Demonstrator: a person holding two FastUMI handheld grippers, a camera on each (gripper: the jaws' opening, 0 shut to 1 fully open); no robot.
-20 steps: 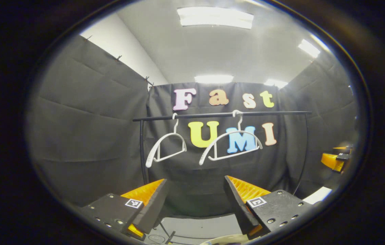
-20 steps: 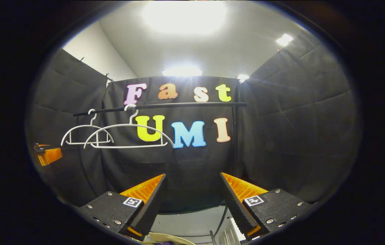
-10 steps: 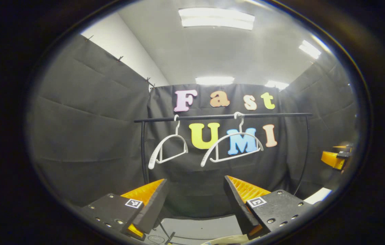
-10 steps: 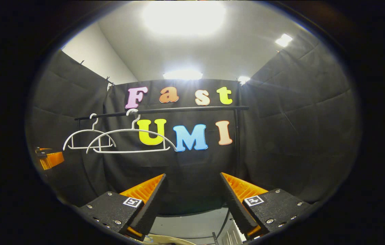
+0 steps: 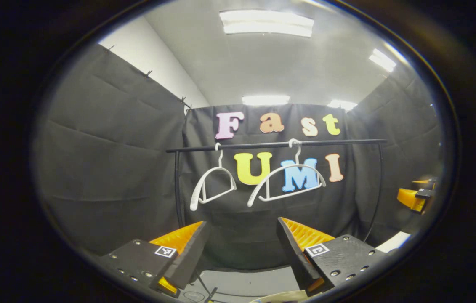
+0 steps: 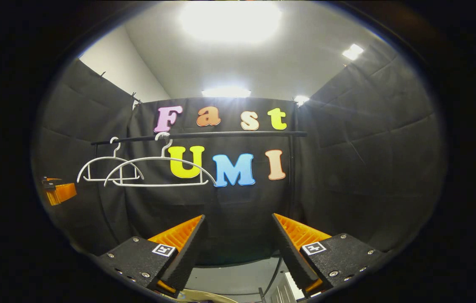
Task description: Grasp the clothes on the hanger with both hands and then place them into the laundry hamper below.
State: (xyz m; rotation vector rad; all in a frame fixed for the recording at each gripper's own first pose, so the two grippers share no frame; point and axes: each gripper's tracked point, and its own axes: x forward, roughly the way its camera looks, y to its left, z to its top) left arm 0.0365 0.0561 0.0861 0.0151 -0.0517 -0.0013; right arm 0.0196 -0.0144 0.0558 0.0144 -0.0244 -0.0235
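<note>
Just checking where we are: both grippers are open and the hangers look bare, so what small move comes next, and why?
Probably tip both views down to check the hamper: both hangers on the rail hang bare, and left gripper and right gripper hold nothing.

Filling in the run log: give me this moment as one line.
left gripper open, empty | right gripper open, empty | two white hangers bare on rail | no clothes visible

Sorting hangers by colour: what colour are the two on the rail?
White hangers, clearest in the right gripper view.
</note>
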